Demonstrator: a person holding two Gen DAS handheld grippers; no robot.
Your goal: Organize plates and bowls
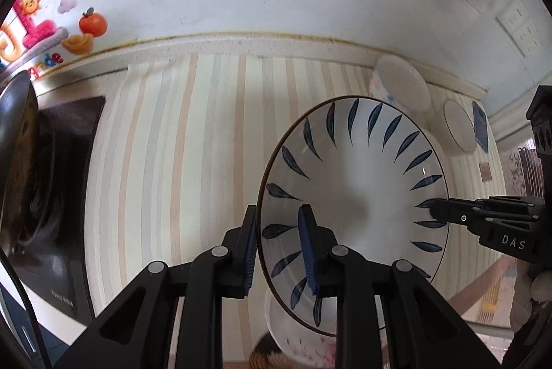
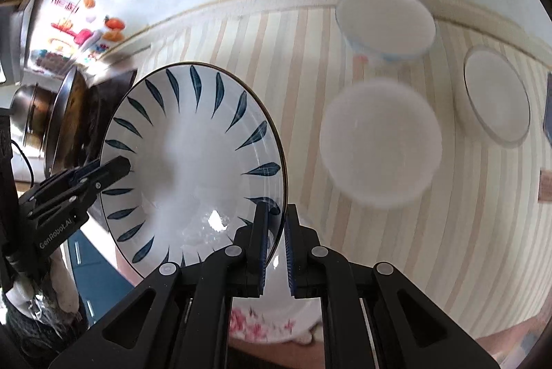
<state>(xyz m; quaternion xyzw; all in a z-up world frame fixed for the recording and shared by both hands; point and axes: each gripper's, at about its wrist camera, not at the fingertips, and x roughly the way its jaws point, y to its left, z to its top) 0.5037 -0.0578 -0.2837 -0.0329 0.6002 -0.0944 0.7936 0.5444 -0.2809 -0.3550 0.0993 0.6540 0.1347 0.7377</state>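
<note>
Left wrist view: leaf-patterned plate (image 1: 355, 196) at centre right, raised above the striped mat (image 1: 193, 145), its rim clenched by the left gripper (image 1: 281, 248) at lower centre and the right gripper (image 1: 435, 209) at right edge; floral dish (image 1: 293, 334) beneath, white bowl (image 1: 402, 82) and small dish (image 1: 457, 124) upper right, dark pan (image 1: 17, 127) at left. Right wrist view: the plate at centre left, its near rim clamped between the right gripper's fingers; blurred white bowls (image 2: 381, 141) fill the right half.

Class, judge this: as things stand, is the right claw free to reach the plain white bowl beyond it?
Probably not: the right claw is shut on the leaf-patterned plate, though the striped mat between looks clear toward the white bowl.
</note>
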